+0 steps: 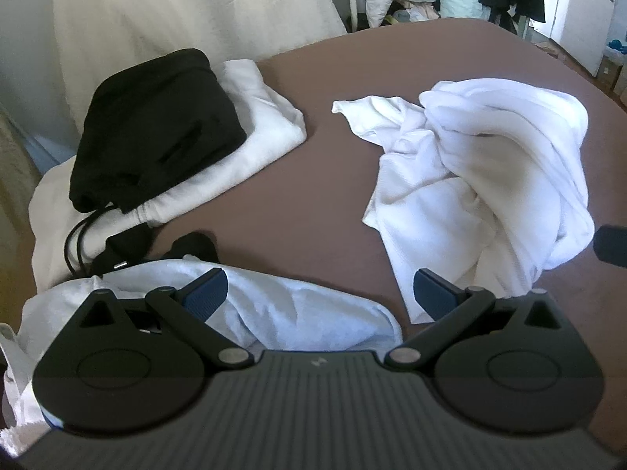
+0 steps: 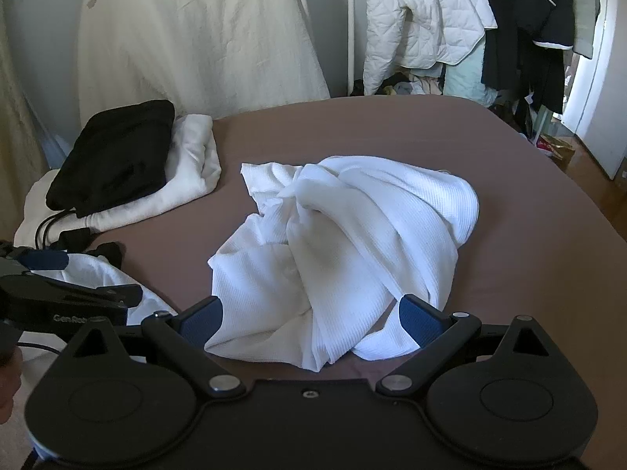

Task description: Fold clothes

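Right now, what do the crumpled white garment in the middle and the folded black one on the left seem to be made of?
The crumpled white garment looks like a matte waffle or rib knit, probably cotton: a fine grid texture shows. The folded black garment looks like a thick, soft, dull jersey or fleece, with drawcords trailing out; the exact fibre cannot be told.

A quilted white jacket (image 2: 423,19) hangs beside dark coats (image 2: 537,31) behind the bed.
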Demonstrator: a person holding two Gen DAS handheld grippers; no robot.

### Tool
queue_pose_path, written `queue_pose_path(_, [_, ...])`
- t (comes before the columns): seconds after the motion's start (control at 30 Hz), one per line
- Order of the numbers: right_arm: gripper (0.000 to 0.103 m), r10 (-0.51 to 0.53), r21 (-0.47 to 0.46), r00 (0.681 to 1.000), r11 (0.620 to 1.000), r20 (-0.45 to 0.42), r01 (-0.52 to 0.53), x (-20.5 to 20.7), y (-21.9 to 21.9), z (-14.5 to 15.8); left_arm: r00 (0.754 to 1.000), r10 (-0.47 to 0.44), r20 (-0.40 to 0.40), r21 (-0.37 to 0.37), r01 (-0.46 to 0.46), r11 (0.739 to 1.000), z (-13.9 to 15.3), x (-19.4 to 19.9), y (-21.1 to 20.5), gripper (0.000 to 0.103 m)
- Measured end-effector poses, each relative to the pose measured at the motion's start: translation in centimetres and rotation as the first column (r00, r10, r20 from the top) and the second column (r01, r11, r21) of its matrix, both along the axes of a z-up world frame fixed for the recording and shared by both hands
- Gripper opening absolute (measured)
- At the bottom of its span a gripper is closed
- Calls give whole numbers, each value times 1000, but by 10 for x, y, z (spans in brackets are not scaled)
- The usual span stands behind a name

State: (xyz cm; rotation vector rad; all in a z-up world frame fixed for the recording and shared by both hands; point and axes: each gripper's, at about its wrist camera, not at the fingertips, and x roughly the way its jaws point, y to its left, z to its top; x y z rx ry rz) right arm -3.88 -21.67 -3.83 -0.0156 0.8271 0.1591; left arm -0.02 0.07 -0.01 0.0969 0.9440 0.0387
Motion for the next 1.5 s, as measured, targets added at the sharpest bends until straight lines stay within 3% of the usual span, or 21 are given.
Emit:
queue_pose_path(0.2, [99,-2,1,1000,1000,3,2,-1,0,0,1000,-8,29,-23,9,1000,-1,-1,4,103])
queue_pose_path(0.5, [99,1,3,1000,1000,-6,-1,-1,2,-2,1000,1,-11,-47,-1,999,-4,9,7,103])
queue_pose_path(1.5, [99,4,-16,1000,1000,-28,-4,1,3,-2,999,-15,-29,-40,14,999,-9,9,3,103])
